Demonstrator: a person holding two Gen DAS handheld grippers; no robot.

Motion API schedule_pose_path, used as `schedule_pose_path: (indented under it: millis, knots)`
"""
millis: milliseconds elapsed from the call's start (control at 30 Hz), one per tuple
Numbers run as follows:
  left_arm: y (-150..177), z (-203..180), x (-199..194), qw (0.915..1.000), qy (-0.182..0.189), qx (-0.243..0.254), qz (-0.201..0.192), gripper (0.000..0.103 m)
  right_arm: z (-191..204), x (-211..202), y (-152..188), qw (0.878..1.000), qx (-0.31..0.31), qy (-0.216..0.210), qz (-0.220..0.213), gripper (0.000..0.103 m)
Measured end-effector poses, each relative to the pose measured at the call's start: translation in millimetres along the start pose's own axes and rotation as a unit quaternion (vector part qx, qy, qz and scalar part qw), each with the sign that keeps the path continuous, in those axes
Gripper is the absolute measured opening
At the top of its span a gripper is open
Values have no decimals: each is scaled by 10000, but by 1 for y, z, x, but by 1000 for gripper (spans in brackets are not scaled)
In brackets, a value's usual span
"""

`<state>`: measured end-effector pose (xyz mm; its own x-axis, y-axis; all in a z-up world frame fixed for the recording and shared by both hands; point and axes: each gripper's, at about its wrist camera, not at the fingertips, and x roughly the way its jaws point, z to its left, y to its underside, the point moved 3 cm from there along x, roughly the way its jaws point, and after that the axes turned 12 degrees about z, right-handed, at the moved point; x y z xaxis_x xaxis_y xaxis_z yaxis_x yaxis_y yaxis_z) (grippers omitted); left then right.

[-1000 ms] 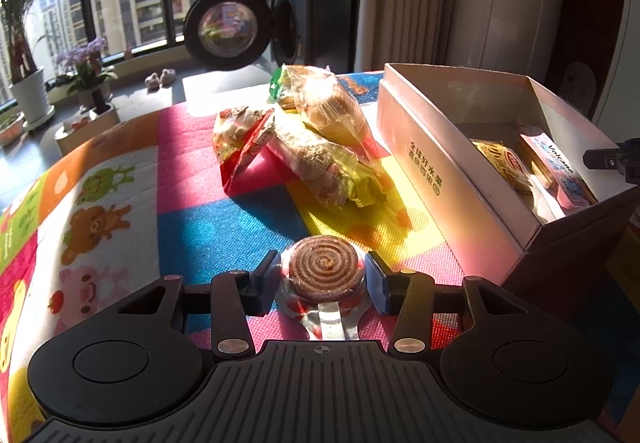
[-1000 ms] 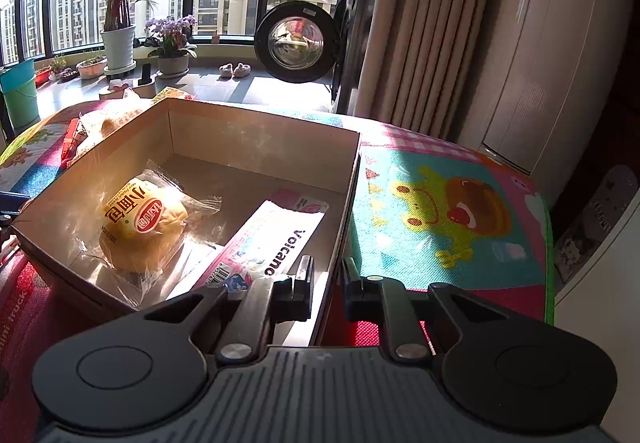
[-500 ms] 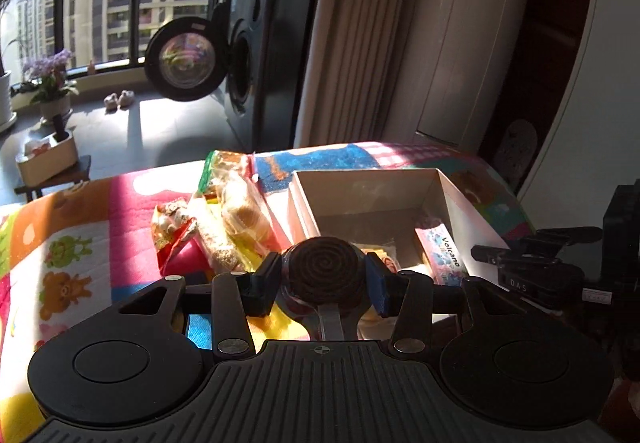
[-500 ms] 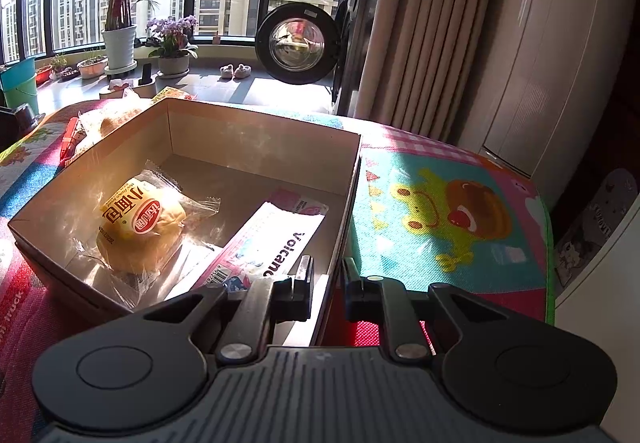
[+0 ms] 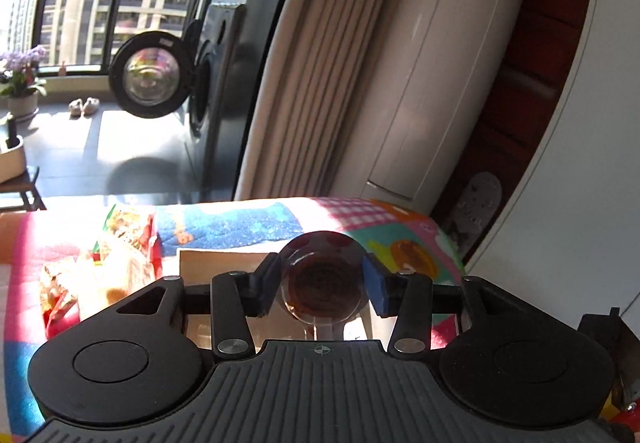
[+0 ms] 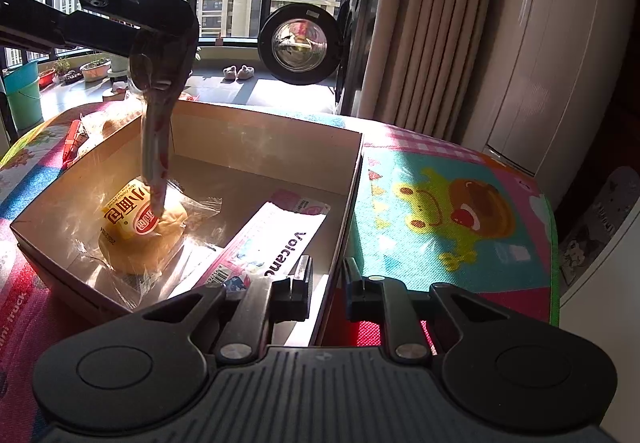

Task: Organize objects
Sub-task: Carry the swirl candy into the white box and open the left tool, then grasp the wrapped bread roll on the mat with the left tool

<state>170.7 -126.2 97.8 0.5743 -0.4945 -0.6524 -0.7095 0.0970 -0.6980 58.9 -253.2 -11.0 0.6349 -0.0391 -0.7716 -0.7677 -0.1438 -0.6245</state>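
**Wrapped Snack Held Over the Box**

The left tongs (image 5: 322,285) were clamped on a round wrapped snack (image 5: 323,289), held above the cardboard box (image 6: 256,131); its wrapper tail dangled onto the bun packet (image 6: 140,223) inside. The right tongs (image 6: 325,283) were nearly closed, pinching the box's near wall. A release from that height risked the snack bouncing off the bun, or landing crooked on the pink packet (image 6: 276,239). More snacks (image 5: 116,255) waited on the worktop (image 6: 448,211).

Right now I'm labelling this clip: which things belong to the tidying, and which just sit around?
Job:
- round brown spiral snack in clear wrap
- open cardboard box
- yellow-wrapped bun
- loose snack bags

Background:
- black washing machine
- potted purple orchid
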Motion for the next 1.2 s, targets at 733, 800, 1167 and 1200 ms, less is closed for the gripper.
schedule_pose_path:
  millis: [733, 800, 1167, 1200]
  knots:
    - [14, 182, -50, 9727, -1336, -1884, -211, 48, 1, 1, 0, 10000, -45, 17, 60, 17]
    - [17, 192, -39, 9721, -1000, -2120, 91, 48, 1, 2, -1, 10000, -54, 15, 71, 17]
    - [-5, 164, 25, 9760, -1025, -1709, 878, 48, 2, 1, -2, 9999, -99, 36, 100, 17]
    - [-2, 162, 32, 9754, -1008, -1709, 962, 49, 2, 1, -2, 9999, -99, 36, 98, 17]
